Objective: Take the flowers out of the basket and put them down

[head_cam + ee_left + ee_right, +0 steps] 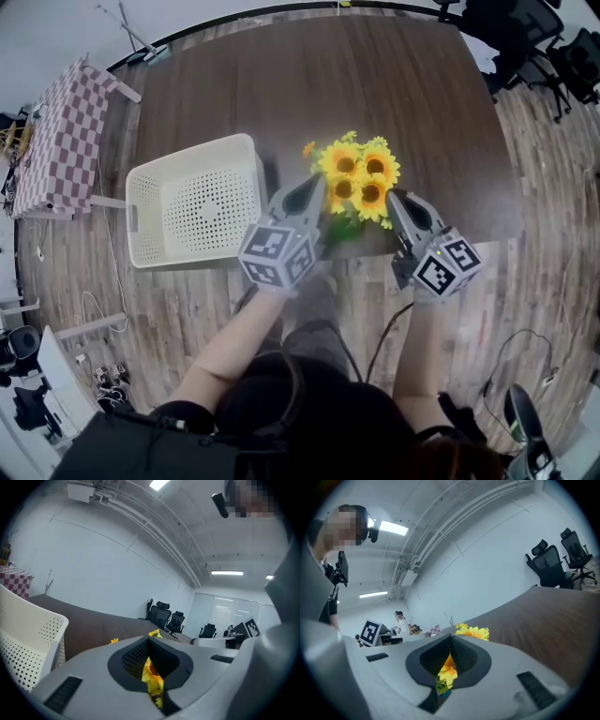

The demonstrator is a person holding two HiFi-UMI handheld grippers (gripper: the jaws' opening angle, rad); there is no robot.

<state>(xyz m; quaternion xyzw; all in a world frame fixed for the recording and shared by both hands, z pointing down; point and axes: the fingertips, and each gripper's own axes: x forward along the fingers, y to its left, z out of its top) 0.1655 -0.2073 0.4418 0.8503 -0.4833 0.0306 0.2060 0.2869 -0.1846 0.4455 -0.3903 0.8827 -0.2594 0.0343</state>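
Head view: yellow sunflower bunch (358, 176) sits at the near edge of the dark brown wooden table (281, 84), just right of the cream perforated plastic basket (187, 155), outside it. We flank it w/ left gripper (317, 185) & right gripper (394, 199). Left gripper view: jaws pressed together on petals (152, 677). Right gripper view: jaws likewise pinch a flower (446, 670).

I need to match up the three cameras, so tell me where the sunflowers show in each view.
Head view: sunflowers at centre, between the left gripper and right gripper, right of the basket.
Left gripper view: sunflowers bottom centre, pinched in its shut jaws.
Right gripper view: sunflowers bottom centre, likewise pinched, more blooms just above.
Shared landmark: the dark table.
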